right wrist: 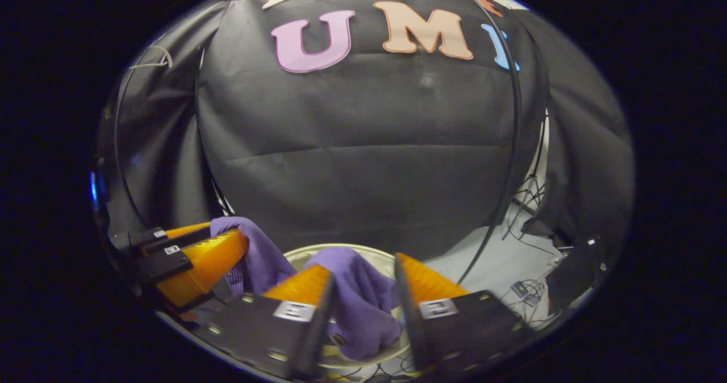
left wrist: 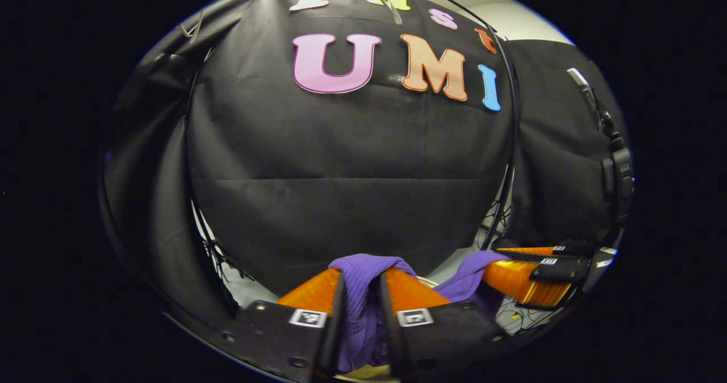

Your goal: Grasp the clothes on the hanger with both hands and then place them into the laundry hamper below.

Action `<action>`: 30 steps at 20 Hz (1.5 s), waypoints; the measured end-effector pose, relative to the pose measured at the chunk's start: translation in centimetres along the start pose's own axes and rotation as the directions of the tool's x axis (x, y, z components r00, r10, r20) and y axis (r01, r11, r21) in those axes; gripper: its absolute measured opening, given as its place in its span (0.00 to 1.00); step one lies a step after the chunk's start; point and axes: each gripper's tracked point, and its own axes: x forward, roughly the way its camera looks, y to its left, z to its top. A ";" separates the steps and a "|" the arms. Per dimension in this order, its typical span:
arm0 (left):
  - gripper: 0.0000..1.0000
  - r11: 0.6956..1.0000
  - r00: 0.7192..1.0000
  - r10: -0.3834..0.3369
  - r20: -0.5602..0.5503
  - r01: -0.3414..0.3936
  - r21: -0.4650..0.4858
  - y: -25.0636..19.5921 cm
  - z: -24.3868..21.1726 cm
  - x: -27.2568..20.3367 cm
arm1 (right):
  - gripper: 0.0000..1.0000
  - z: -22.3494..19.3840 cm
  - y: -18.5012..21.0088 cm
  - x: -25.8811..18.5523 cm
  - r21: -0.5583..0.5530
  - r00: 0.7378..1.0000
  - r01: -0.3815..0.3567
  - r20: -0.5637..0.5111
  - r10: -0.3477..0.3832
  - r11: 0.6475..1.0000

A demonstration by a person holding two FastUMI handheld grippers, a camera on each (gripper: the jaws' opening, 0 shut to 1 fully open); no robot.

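The purple garment (left wrist: 363, 298) is pinched between my left gripper's (left wrist: 363, 283) orange fingers, which stand close together on its folds. The garment also runs right to my right gripper (left wrist: 494, 266), seen side-on. In the right gripper view the garment (right wrist: 360, 300) hangs as a loose lump between my right gripper's (right wrist: 363, 280) fingers, which stand wide apart; it lies against the left finger (right wrist: 304, 286). Right under it shows the laundry hamper's cream rim (right wrist: 341, 249). My left gripper (right wrist: 241, 238) appears at the left there, with purple cloth at its tips.
Black cloth walls close in the booth ahead and on both sides. White floor with loose cables (right wrist: 525, 289) lies to the right of the hamper. A black device (left wrist: 619, 173) hangs on the right wall. Thin black poles (right wrist: 514, 144) frame the back panel.
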 end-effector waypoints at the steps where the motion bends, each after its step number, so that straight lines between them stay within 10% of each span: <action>1: 0.59 1.000 1.000 -0.004 -0.009 0.004 -0.008 -0.1 0.0 -0.4 | 0.79 0.1 -0.3 -1.4 -0.017 1.000 0.016 -0.016 -0.016 1.000; 2: 0.78 1.000 1.000 0.013 0.018 -0.013 0.002 0.2 1.0 -0.5 | 1.00 0.1 -0.1 -0.9 -0.006 1.000 0.003 -0.003 -0.003 1.000; 3: 0.96 0.999 0.998 0.029 0.048 -0.030 0.024 0.6 2.0 -0.5 | 1.00 0.5 0.2 -1.2 0.014 1.000 -0.006 0.012 0.006 1.000; 30: 0.96 0.998 0.988 0.064 0.140 -0.064 -0.006 0.4 16.7 -8.1 | 1.00 20.2 -1.3 -12.8 0.039 0.948 -0.042 0.316 0.028 0.998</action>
